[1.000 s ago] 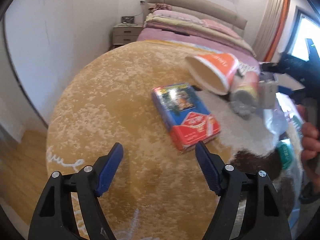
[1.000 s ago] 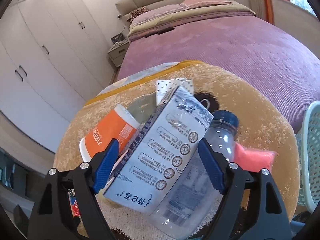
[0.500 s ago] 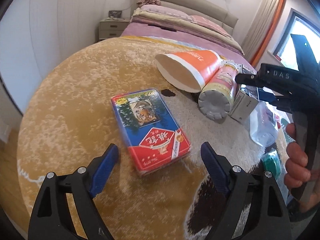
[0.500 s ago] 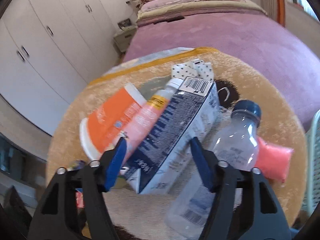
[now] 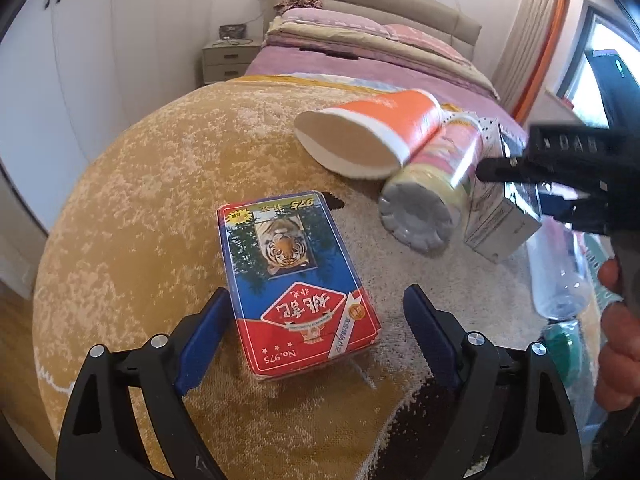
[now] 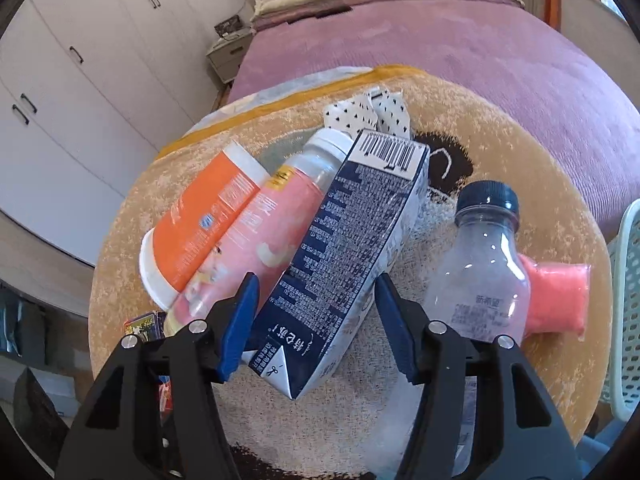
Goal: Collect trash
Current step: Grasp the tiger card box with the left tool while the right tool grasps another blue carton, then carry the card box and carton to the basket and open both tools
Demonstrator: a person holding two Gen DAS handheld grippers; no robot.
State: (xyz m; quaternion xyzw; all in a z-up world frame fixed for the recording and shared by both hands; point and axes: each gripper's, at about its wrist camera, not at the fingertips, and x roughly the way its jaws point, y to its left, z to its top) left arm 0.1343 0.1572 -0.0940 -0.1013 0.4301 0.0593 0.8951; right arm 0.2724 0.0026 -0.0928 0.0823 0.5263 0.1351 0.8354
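Observation:
Trash lies on a tan round rug [image 5: 132,184]. My left gripper [image 5: 316,312] is open, its blue fingers on either side of the near end of a red and blue card box [image 5: 292,276] with a tiger picture. My right gripper [image 6: 316,300] is open around the near end of a dark blue milk carton [image 6: 340,256], not touching it on the right. An orange paper cup [image 6: 200,228] and a pink drink bottle [image 6: 256,236] lie left of the carton. A clear bottle with a dark cap [image 6: 480,264] lies to its right.
A pink packet [image 6: 556,296] lies right of the clear bottle, beside a pale green perforated basket [image 6: 628,304]. A dotted white wrapper [image 6: 372,112] lies behind the carton. A bed with a purple cover [image 6: 460,40] and white wardrobes [image 6: 80,60] border the rug.
My left gripper has moved forward, so the card box now lies between its fingers. My right gripper has closed in on the milk carton, which has turned its dark printed side up.

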